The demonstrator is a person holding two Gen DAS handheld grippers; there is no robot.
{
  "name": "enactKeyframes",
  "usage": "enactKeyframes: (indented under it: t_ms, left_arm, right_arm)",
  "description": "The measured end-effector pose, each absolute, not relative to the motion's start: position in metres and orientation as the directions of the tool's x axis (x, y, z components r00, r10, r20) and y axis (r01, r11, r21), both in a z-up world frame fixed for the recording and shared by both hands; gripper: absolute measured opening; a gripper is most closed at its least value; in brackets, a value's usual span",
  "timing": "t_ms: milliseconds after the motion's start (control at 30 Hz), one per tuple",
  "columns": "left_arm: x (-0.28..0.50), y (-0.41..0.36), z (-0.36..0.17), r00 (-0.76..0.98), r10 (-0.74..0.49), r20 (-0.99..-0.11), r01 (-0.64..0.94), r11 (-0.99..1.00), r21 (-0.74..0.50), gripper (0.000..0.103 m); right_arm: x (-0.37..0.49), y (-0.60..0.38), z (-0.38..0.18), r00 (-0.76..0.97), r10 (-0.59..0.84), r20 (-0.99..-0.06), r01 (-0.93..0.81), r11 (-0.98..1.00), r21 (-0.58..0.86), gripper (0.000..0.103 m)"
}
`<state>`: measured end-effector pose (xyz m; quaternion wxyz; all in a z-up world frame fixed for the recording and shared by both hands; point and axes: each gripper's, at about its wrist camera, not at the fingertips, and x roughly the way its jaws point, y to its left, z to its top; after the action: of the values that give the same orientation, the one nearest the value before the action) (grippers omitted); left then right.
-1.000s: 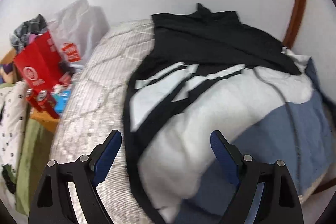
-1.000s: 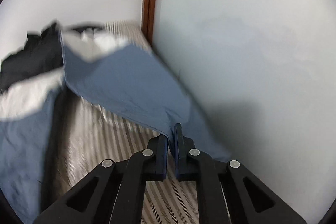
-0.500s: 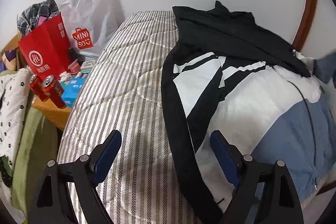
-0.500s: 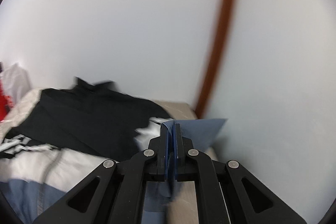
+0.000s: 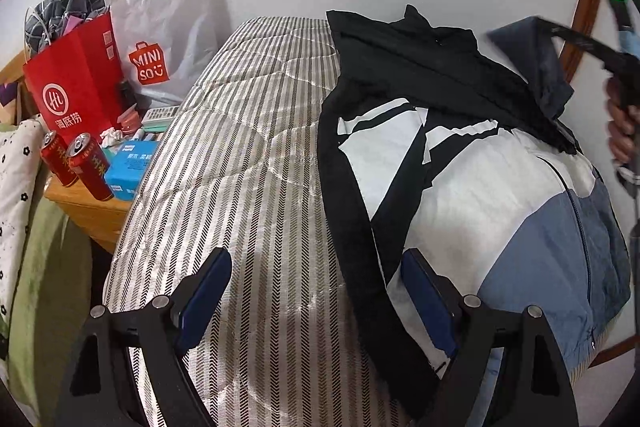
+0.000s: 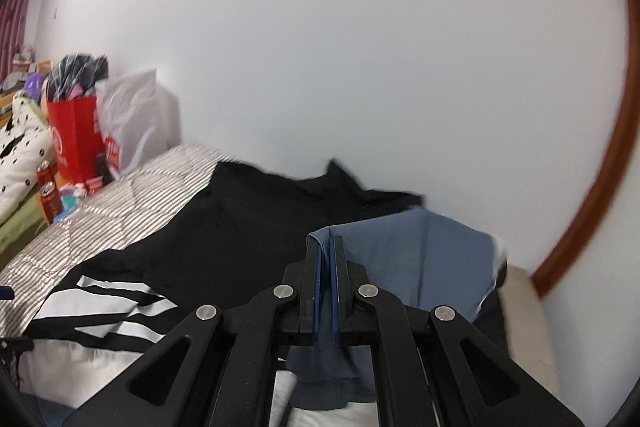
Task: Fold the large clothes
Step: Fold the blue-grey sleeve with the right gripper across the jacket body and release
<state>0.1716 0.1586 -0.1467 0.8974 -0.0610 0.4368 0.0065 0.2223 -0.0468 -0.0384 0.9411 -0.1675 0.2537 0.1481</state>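
A large jacket (image 5: 460,179) in black, white and blue lies spread over the right half of a striped bed (image 5: 248,155). My left gripper (image 5: 316,291) hangs open over the bed's near end; the jacket's black edge runs between its fingers, untouched. My right gripper (image 6: 328,255) is shut on a blue part of the jacket (image 6: 420,259) and holds it lifted above the black collar end (image 6: 280,211). In the left wrist view that gripper (image 5: 548,29) comes in at the upper right, held by a hand (image 5: 620,123), with the blue cloth (image 5: 532,51) hanging from it.
Left of the bed, a wooden nightstand (image 5: 88,211) carries a red paper bag (image 5: 76,83), a white plastic bag (image 5: 168,31), two red cans (image 5: 86,163) and a blue box (image 5: 128,167). A white wall stands behind the bed, with a brown door frame (image 5: 584,15) at the right.
My right gripper has swung the blue cloth up from the bed's right side and carried it leftward over the jacket's black top. The left gripper shifted a little and stayed open.
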Motion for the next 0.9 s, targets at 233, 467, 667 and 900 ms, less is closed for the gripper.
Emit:
enactKeyframes:
  t_ms: [233,467,667,900]
  left_arm:
    - [0.171,0.156,-0.146,0.612,-0.039,-0.79,-0.062,0.993,-0.097,0.085]
    - [0.173,0.14,-0.131,0.625,-0.036,-0.78,-0.036,0.997,-0.075,0.085]
    - [0.179,0.112,-0.108,0.647,-0.031,-0.762,0.009,0.999,-0.033,0.085]
    - [0.2,0.063,-0.086,0.661,-0.092,-0.745,0.089,0.995,-0.044,0.085]
  right_arm:
    - [0.255,-0.04,-0.08,0.766,0.109,-0.634,-0.289,0.939,-0.188,0.016]
    - [0.236,-0.062,-0.068,0.743,0.213,-0.635,-0.354,0.93,-0.102,0.084]
    - [0.202,-0.114,-0.046,0.752,0.261,-0.605,-0.356,0.934,-0.041,0.091]
    - [0.181,-0.209,-0.045,0.764,0.127,-0.633,-0.193,0.981,-0.037,0.091]
